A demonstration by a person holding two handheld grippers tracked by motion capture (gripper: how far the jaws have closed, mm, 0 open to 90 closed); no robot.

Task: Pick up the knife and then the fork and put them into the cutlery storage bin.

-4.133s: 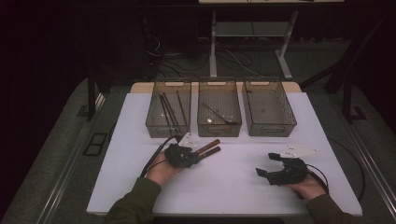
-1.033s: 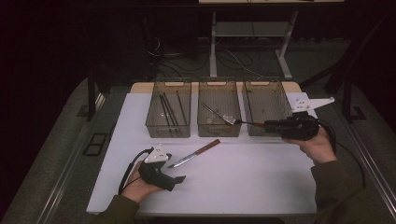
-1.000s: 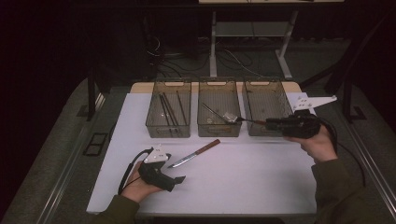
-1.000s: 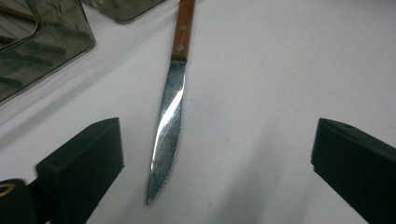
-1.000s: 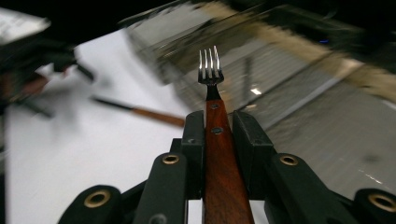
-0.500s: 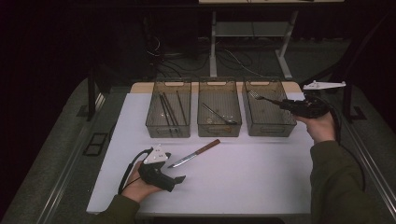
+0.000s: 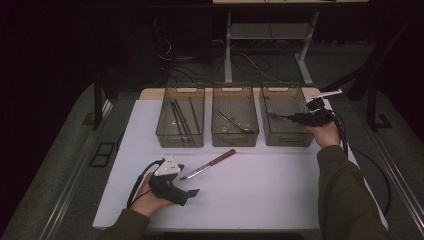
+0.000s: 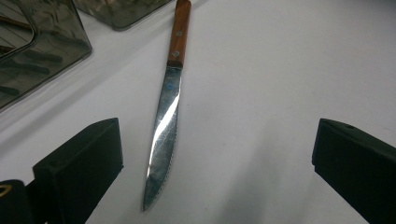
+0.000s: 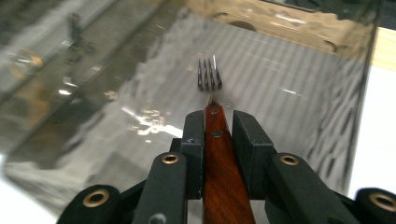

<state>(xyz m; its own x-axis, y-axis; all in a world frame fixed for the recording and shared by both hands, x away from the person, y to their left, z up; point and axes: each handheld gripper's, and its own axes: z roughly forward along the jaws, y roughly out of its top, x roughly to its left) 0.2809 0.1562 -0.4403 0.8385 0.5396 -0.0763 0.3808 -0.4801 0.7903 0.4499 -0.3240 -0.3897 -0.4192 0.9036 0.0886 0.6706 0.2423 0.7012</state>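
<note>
A fork (image 9: 210, 77) with a red-brown wooden handle is clamped between the jaws of my right gripper (image 9: 218, 126). Its tines point into the right-hand clear bin (image 7: 285, 141), just above the ribbed floor. In the high view my right gripper (image 7: 301, 119) reaches in over that bin's right rim. A wooden-handled knife (image 7: 210, 164) lies flat on the white table in front of the bins. My left gripper (image 7: 186, 181) rests on the table, its jaws wide open. The tip of the knife (image 8: 163, 135) lies between the jaws, touching neither one.
Three clear bins stand in a row at the back of the white table (image 7: 260, 195). The left bin (image 7: 181, 141) holds several dark slender utensils. The middle bin (image 7: 234, 139) holds a spoon (image 7: 232, 122). Table legs and cables lie beyond the far edge.
My right hand has carried the fork rightward and down, from near the middle bin into the right bin. The left gripper and the knife have stayed put.
</note>
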